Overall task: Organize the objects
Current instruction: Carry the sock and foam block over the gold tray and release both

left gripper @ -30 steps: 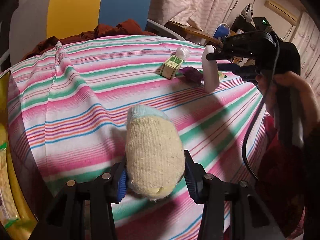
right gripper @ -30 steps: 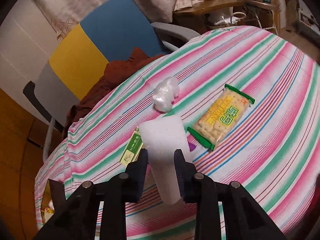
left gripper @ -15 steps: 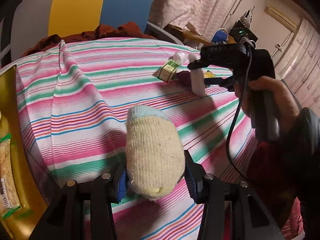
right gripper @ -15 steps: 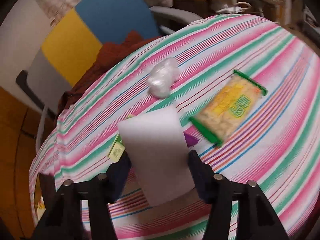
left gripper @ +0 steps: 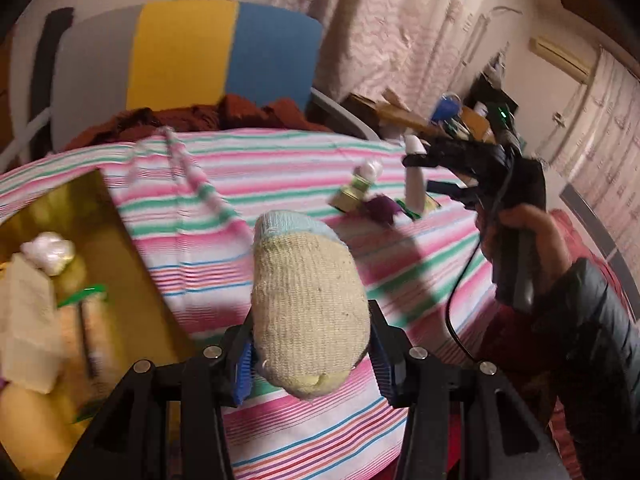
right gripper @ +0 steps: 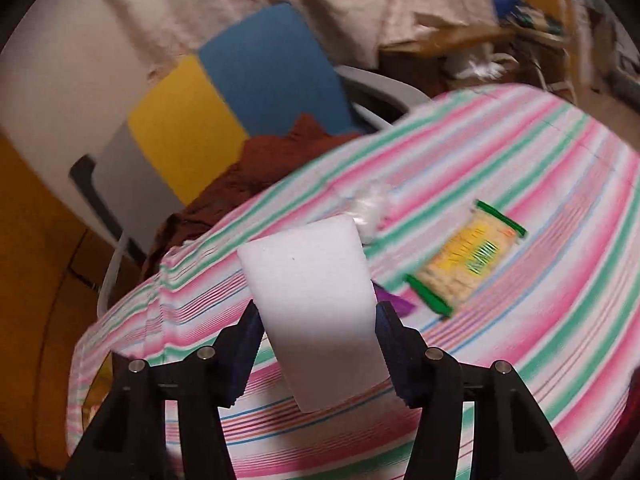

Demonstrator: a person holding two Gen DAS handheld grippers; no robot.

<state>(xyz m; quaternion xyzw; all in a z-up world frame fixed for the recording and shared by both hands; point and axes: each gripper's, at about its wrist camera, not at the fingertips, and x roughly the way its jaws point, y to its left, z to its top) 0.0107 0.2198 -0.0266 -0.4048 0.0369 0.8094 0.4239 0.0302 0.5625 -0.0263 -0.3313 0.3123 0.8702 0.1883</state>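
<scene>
Left wrist view: the left gripper (left gripper: 310, 354) clamps a rolled cream sock (left gripper: 306, 304) above the striped tablecloth (left gripper: 280, 168), beside a yellow bin (left gripper: 116, 240). The right gripper (right gripper: 316, 344) pinches a white foam block (right gripper: 316, 304) over the cloth, near a cracker packet (right gripper: 466, 266).

The tablecloth (left gripper: 280, 168) was striped in pink, white, green and thin blue. The sock (left gripper: 308, 304) was cream knit with a pale blue band at its 12 o'clock end. The sponge block (right gripper: 316, 312) was plain white. The snack packet (right gripper: 468, 264) was yellow with green ends. At 9 o'clock sat a yellow bin (left gripper: 120, 248). The chair back (right gripper: 224, 100) ran grey, yellow, blue.
</scene>
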